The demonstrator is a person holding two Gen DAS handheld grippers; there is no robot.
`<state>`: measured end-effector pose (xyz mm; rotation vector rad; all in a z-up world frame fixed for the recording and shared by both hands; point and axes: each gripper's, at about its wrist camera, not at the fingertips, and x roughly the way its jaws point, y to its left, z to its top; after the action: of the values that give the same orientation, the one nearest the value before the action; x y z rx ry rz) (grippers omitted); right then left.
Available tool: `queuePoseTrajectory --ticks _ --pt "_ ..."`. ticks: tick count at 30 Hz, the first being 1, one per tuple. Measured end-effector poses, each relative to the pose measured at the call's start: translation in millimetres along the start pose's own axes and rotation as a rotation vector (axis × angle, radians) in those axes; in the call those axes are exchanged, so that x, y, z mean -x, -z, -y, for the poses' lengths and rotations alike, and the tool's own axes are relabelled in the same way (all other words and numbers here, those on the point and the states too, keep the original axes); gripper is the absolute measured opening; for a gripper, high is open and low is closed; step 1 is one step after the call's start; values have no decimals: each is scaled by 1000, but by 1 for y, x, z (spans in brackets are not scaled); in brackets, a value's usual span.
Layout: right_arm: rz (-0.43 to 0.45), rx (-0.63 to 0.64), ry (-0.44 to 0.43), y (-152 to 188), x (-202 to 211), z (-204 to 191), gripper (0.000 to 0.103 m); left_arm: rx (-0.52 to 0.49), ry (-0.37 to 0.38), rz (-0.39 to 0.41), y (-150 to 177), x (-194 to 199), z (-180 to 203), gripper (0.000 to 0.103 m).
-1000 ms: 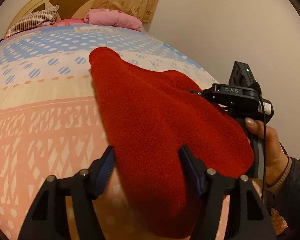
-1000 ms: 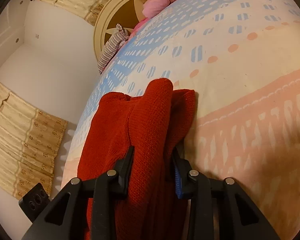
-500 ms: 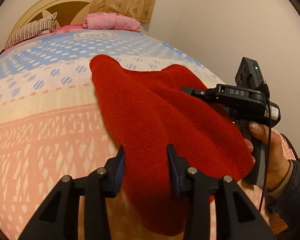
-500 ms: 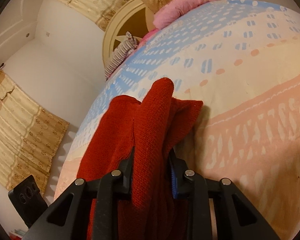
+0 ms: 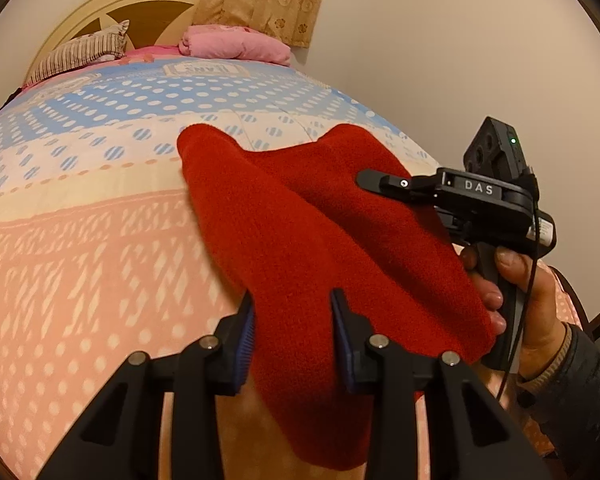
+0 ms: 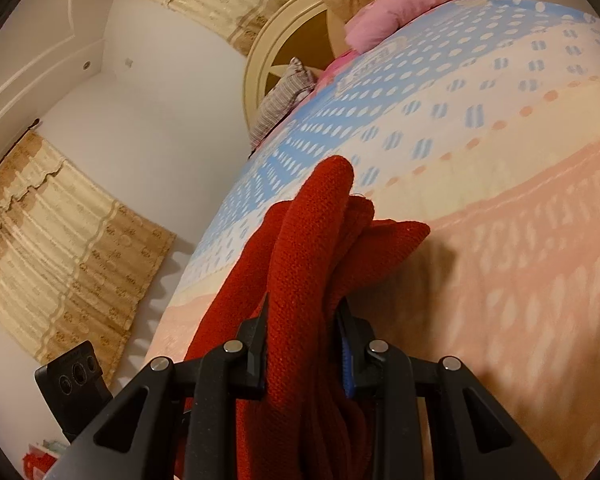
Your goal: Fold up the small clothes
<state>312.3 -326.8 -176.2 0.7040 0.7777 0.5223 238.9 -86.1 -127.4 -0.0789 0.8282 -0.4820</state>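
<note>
Bed (image 5: 80, 240): one, spread ahead of and below both grippers under a patterned blue, cream and pink cover.
Curtains (image 6: 60, 240): two seen, hung left of the right gripper.
Pillows: two, one pink (image 5: 236, 42) and one striped (image 5: 80, 54), laid far ahead at the headboard.
Red knitted garment (image 5: 300, 240): one, bunched in thick folds, lifted over the bed between both grippers.
Left gripper (image 5: 292, 340): just narrowed, clamped on the garment's near edge.
Right gripper (image 6: 304, 344): narrowed, clamped on a thick fold; a hand (image 5: 532, 304) is seen on its handle.
</note>
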Motion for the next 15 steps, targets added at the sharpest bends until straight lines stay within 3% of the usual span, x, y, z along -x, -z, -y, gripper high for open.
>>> queuePoseTrajectory --ticks 15 --pt "-73 54 -116 34 -31 -66 26 67 -47 66 32 58 -27 36"
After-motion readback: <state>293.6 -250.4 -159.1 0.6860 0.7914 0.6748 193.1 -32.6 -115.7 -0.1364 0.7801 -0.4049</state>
